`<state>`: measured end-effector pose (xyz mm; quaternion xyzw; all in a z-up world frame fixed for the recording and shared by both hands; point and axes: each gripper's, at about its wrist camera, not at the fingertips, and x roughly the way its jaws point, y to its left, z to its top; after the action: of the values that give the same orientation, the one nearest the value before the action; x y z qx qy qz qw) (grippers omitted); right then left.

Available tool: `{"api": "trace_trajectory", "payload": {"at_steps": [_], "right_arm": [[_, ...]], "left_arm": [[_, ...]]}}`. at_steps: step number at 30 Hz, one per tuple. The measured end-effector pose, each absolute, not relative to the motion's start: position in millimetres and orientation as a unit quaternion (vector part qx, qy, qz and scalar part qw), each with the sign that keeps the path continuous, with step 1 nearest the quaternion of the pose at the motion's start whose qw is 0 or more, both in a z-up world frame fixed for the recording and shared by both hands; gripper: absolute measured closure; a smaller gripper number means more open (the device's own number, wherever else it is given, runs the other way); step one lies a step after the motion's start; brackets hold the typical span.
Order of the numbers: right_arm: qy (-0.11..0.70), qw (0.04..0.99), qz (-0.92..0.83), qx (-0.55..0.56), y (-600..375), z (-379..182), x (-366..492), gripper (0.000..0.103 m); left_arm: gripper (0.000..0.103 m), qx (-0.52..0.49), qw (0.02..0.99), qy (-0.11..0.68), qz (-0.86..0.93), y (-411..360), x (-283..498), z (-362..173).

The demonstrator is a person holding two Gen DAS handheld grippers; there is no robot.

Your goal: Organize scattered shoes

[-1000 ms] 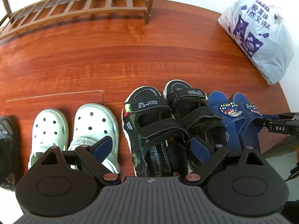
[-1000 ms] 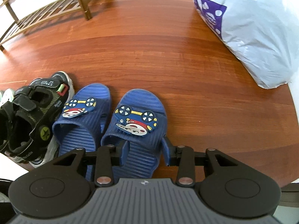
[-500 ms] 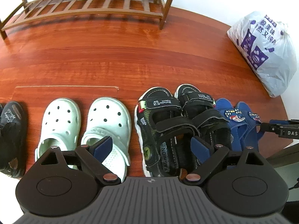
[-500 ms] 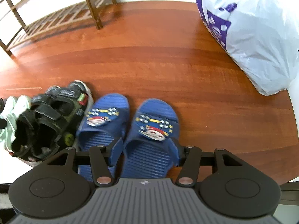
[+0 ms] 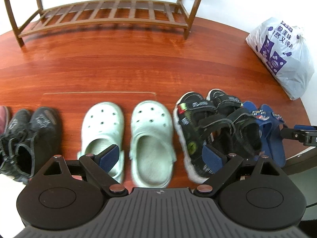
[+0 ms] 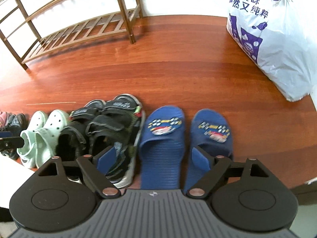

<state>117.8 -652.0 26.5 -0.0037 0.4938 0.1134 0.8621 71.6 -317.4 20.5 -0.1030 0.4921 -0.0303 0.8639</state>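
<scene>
Hovering over the row of shoes, the left gripper [image 5: 161, 157] has its jaws spread wide and empty, its blue pads [image 5: 110, 156] framing the heel of one pale green clog [image 5: 152, 140] below, with no contact visible. The right gripper [image 6: 153, 159] is opening its jaws, and nothing is pinched between them; beneath them lie the heels of the two blue slippers [image 6: 161, 144], which rest free on the wooden floor [image 6: 178, 75]. Counting along the row in the left wrist view: two blue slippers at the right end, two black strap sandals [image 5: 214, 130] pressed together beside them, two pale green clogs a little apart from each other, two black lace-up shoes [image 5: 29, 138], and the edge of one pink shoe [image 5: 4, 117] at the far left. All toes point away toward the wall. Farther off stands one wooden shoe rack [image 5: 111, 13] with nothing on its visible slats, and one white plastic bag [image 6: 273, 39] with purple print sits to the right near the wall
</scene>
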Motion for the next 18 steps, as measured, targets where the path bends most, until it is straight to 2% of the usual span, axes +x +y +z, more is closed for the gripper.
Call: {"api": "trace_trajectory", "payload": {"at_steps": [5,18], "right_arm": [[0.489,0.866,0.107,0.006,-626.9,29.4,91.6,0.007],[0.461,0.883,0.089,0.004,-586.9,44.0,40.6,0.004]], "left_arm": [[0.007,-0.080,0.868,0.490,-0.010,-297.1,48.1,26.1],[0.007,-0.044,0.875,0.482,0.023,-254.0,0.5,37.3]]}}
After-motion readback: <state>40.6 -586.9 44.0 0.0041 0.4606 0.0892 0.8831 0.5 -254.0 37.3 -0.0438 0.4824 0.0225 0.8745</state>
